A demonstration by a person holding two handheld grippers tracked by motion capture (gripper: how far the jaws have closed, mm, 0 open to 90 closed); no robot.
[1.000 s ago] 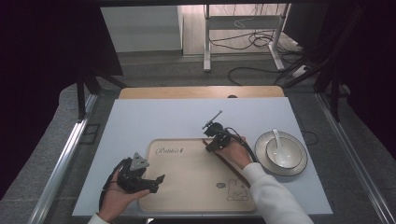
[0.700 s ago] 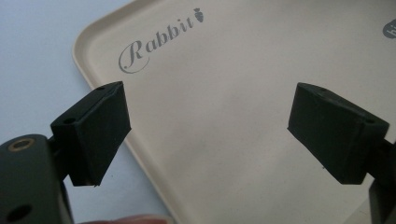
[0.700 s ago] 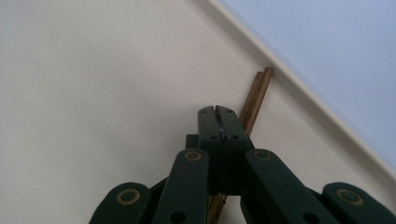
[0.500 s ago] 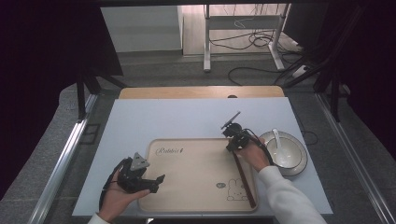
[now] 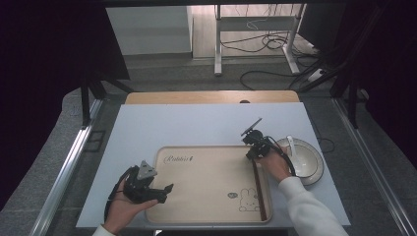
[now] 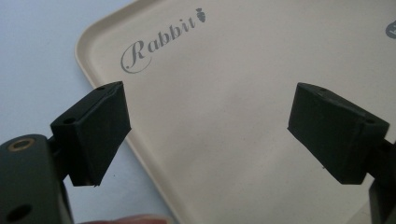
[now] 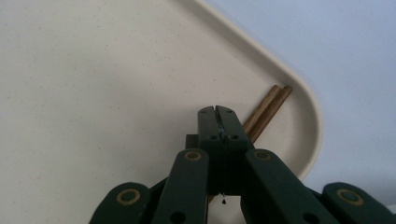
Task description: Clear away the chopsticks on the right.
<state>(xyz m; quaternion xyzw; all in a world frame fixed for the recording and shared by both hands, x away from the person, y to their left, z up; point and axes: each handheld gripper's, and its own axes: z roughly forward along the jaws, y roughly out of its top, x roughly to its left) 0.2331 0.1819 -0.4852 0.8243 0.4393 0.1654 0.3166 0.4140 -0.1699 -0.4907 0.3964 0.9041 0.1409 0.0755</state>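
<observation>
The right gripper view shows the closed right tongs (image 7: 217,110) over the chopsticks (image 7: 267,111) (empty); they point toward one o'clock in the tray (image 7: 306,100). Left tongs (image 6: 208,133) gape.

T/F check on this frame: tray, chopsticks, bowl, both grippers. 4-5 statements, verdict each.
1. The pair of brown wooden chopsticks lies inside the beige plastic tray along its edge. True.
2. The left gripper is shut. False: its jaws stand wide apart over the tray with nothing between them.
3. The right gripper is shut. True.
4. The white ceramic bowl sits on the tray. False: it sits on the white table, beside the tray.
5. The bowl holds a white spoon. True.
</observation>
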